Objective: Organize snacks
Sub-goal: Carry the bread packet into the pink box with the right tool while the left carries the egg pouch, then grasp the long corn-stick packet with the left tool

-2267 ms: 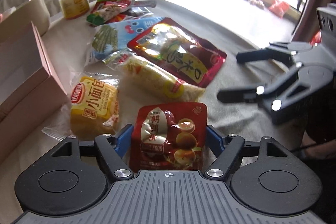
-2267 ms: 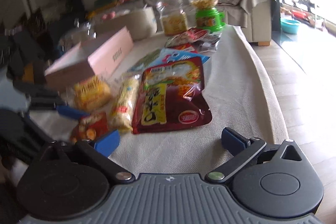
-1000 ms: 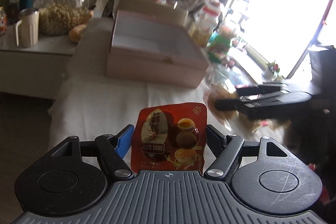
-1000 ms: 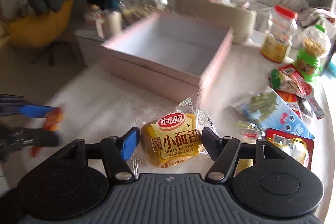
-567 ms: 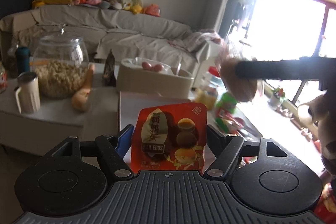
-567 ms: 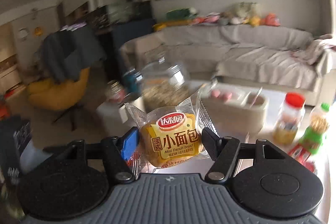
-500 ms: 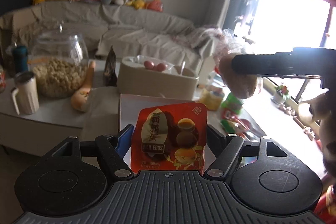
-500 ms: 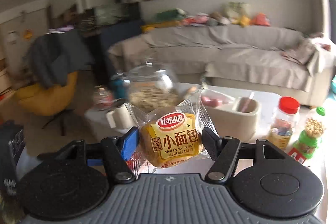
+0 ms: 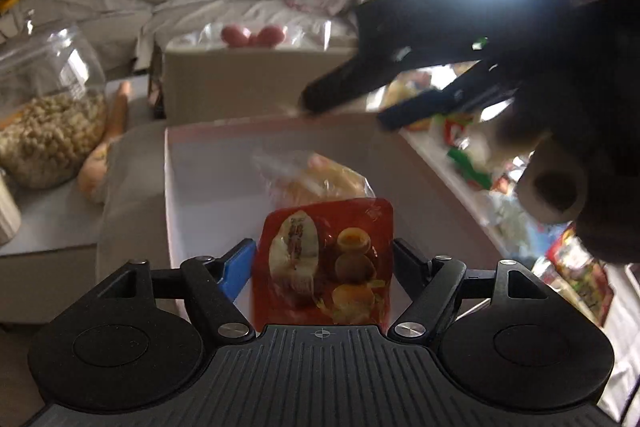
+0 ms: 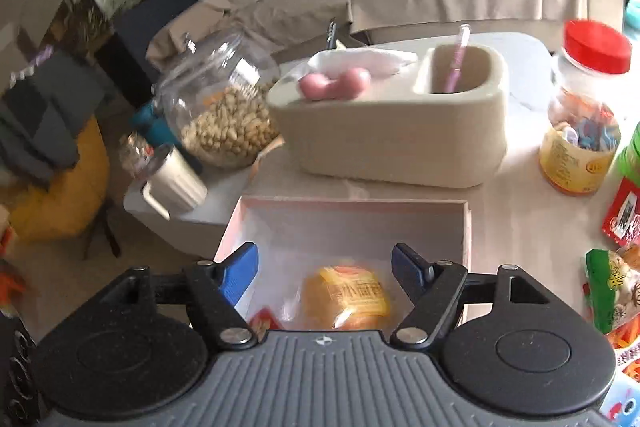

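Observation:
My left gripper (image 9: 322,263) is shut on a red quail-egg packet (image 9: 324,263) and holds it over the near end of the open pink box (image 9: 200,163). A yellow wrapped bread bun (image 9: 316,179) lies inside the box; it also shows in the right wrist view (image 10: 346,297). My right gripper (image 10: 324,267) is open and empty above the box (image 10: 466,227), and it appears dark and blurred in the left wrist view (image 9: 400,95). A corner of the red packet (image 10: 262,321) shows under my right gripper.
Behind the box stands a beige container (image 10: 384,131) with pink eggs, a glass jar of peanuts (image 10: 220,111), a white mug (image 10: 176,183) and a red-lidded jar (image 10: 584,123). Loose snack packets (image 10: 616,291) lie on the table to the right.
My right gripper has opened and dropped the bread bun into the pink box. Both grippers have tilted down over the box. My left gripper still holds the red packet.

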`<state>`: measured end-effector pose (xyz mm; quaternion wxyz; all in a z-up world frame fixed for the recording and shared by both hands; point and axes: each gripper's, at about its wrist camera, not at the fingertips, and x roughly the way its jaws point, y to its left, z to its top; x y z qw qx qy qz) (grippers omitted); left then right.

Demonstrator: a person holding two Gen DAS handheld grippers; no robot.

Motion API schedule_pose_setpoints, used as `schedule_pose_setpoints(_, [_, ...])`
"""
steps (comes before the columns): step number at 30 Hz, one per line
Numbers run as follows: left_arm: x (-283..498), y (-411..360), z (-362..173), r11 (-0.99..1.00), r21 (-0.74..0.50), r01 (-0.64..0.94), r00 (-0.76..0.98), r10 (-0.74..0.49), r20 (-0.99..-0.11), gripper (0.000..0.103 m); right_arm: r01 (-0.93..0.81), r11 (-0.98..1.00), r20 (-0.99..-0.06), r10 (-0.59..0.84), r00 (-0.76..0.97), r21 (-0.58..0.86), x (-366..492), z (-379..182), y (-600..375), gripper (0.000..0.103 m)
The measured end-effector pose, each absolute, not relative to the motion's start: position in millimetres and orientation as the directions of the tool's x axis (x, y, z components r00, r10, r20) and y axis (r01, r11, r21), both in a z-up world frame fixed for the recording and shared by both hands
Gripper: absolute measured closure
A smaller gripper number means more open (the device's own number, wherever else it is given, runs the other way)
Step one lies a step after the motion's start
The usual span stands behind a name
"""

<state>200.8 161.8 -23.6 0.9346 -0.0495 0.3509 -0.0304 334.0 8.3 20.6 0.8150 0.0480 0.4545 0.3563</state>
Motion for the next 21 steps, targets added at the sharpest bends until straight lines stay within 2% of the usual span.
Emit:
schedule_pose_setpoints(5, [200.1,175.7,-19.5,0.972,-0.193,-0.133,0.818,-0.003,-0.576,0.028,-0.546,0.738,-0.670,0.639,0.378,0.397,322.9,24.4,-30.6,0.027])
schedule_pose_setpoints(10, [185.1,182.8,-3.1,0.939,-0.295,-0.175,0.850,-0.007,-0.527,0.028,-0.615,0.733,-0.652,0.623,0.433,0.291,269.9,37.7,-87.8,0.025])
schedule_pose_setpoints(15, [157.3,138.0,5.9,0.933,-0.359,-0.002,0.854,-0.185,-0.486,0.028,-0.624,0.764,-0.654,0.557,0.511,0.164,202.4,29.8,-160.1,0.024])
schedule_pose_setpoints(21, [145.1,38.8,-18.4,0.891,-0.421,0.168,0.724,-0.401,-0.561,0.028,-0.487,0.873,-0.636,0.377,0.673,0.002,137.0,-2.2,-236.0,0.024])
